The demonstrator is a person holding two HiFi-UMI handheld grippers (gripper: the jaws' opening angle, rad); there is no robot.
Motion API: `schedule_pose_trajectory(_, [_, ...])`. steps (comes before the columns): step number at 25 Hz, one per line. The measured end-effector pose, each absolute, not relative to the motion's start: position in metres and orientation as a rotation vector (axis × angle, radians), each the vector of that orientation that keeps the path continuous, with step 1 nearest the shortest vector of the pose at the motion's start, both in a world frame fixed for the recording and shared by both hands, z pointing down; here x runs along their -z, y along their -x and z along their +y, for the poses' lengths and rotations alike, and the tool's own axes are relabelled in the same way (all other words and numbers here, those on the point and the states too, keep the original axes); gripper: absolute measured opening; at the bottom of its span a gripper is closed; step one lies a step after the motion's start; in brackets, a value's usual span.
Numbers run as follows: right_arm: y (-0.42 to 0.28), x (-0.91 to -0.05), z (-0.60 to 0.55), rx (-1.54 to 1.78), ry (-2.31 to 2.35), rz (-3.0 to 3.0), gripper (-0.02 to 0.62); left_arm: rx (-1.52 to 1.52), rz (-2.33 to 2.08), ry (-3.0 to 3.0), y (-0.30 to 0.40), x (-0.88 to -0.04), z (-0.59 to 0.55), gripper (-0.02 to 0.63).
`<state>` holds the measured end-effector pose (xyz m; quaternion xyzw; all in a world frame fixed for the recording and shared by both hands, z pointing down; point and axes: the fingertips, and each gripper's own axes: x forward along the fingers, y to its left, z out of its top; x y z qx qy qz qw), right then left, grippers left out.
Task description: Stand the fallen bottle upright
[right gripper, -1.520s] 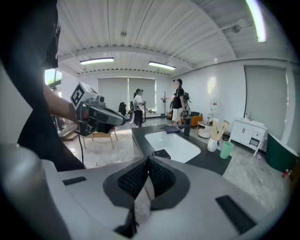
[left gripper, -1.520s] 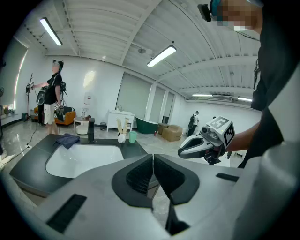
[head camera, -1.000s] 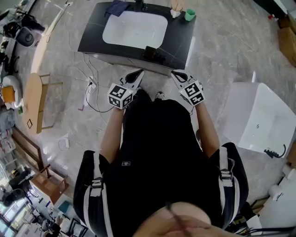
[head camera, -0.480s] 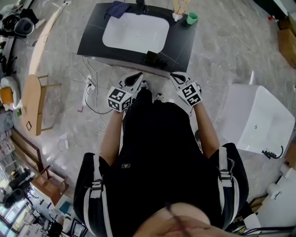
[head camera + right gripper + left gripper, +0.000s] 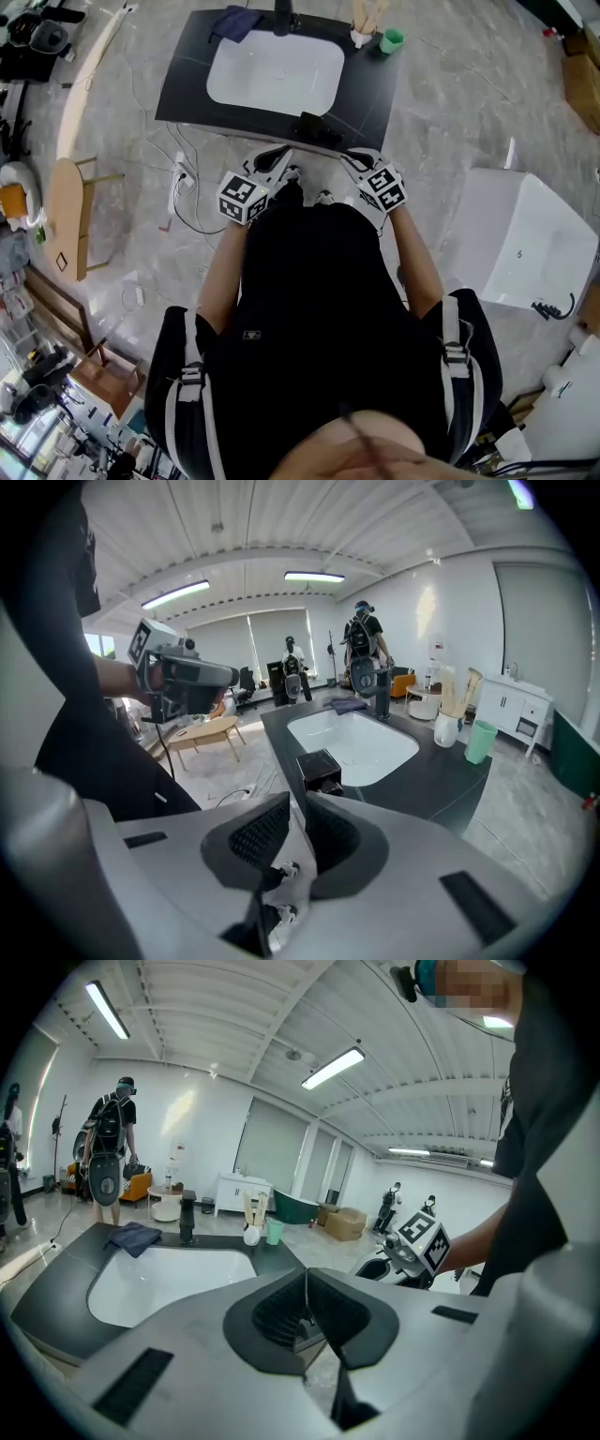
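Person stands at a dark counter (image 5: pixel 370 92) with a white sink (image 5: pixel 277 70) set in it, both grippers held low in front of the body, close to the counter's front edge. Left gripper (image 5: pixel 277 157): jaws closed flat together, nothing between them. Right gripper (image 5: pixel 352 159): jaws just been opening, now a narrow gap, nothing in it. The two grippers are side by side, near each other but not touching. Bottle (image 5: pixel 317 767): black and boxy, on the counter at its front edge, just on the near side of the sink. It is straight ahead of the right gripper's jaws and apart from them. Can't tell from these views whether it lies on its side, and neither gripper touches it. At the counter's back edge: black faucet (image 5: pixel 382 682) behind the sink, dark cloth (image 5: pixel 236 19) at the back left corner, white holder (image 5: pixel 448 729) with pale sticks in it, and a green cup (image 5: pixel 392 39) just beside the holder. White tub (image 5: pixel 525 244) on the floor to the right, well apart from the counter. Cables on the floor to the counter's left.
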<state>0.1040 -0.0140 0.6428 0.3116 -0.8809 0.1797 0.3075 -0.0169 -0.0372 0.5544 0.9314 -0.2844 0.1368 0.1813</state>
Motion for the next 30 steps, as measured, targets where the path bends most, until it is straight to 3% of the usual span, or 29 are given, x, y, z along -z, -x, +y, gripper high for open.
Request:
schedule_pose_trajectory(6, [-0.103,-0.667,-0.031,-0.532,-0.834,-2.303,0.155,-0.42,-0.775,-2.644,0.026,-0.553,-0.051,0.02])
schedule_pose_trajectory(13, [-0.108,-0.695,-0.043,-0.52,-0.85,-2.218,0.291,-0.42,-0.797,-2.634,0.04,-0.557,-0.06,0.02])
schedule_pose_trajectory(30, [-0.108,-0.759,-0.06,-0.41,-0.698,-2.106,0.318,-0.449,-0.818,-2.598,0.055,-0.567,-0.071,0.02])
